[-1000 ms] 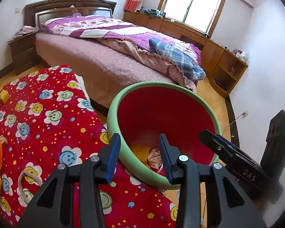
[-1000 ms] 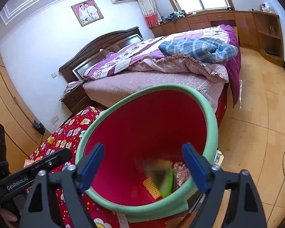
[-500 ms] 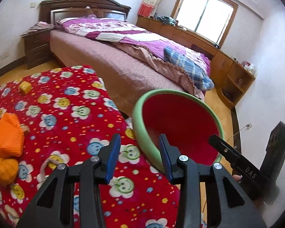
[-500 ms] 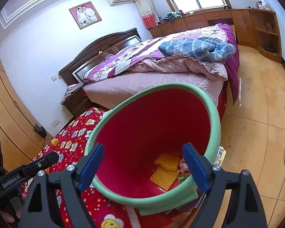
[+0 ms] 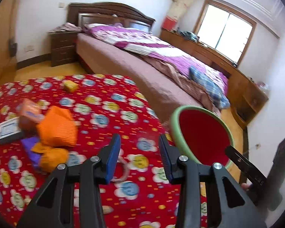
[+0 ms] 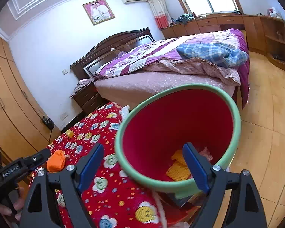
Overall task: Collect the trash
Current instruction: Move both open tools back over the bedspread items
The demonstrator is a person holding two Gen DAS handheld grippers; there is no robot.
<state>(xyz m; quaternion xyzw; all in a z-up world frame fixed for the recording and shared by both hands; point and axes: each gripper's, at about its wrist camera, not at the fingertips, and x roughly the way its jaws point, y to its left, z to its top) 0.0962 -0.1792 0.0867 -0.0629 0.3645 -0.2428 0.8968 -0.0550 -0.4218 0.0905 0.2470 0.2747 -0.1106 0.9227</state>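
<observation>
A red bin with a green rim [image 5: 201,134] [image 6: 237,117] stands at the right edge of a table covered in red flowered cloth [image 5: 108,106]. Yellow wafer-like pieces [image 6: 177,168] and a pink wrapper lie inside it. My left gripper [image 5: 139,158] is open and empty above the cloth. My right gripper [image 6: 142,168] is open and empty over the bin's near rim. On the cloth lie orange crumpled paper [image 5: 58,126] [image 6: 56,161], an orange ball [image 5: 53,159], a purple piece [image 5: 31,149], a small orange box [image 5: 29,112], a white card [image 5: 7,130], a yellow cube [image 5: 70,85] and a string loop [image 5: 123,168].
A large bed [image 5: 142,57] with purple bedding stands behind the table. A nightstand [image 5: 63,47] is at its left. Wooden cabinets [image 6: 256,30] run under the window. Wooden floor [image 6: 266,123] lies to the right of the bin. A wardrobe [image 6: 7,95] lines the left wall.
My left gripper has swung left from over the bin to above the cloth, bringing the orange pieces into view. The dropped yellow pieces now lie in the bin. My right gripper stays open.
</observation>
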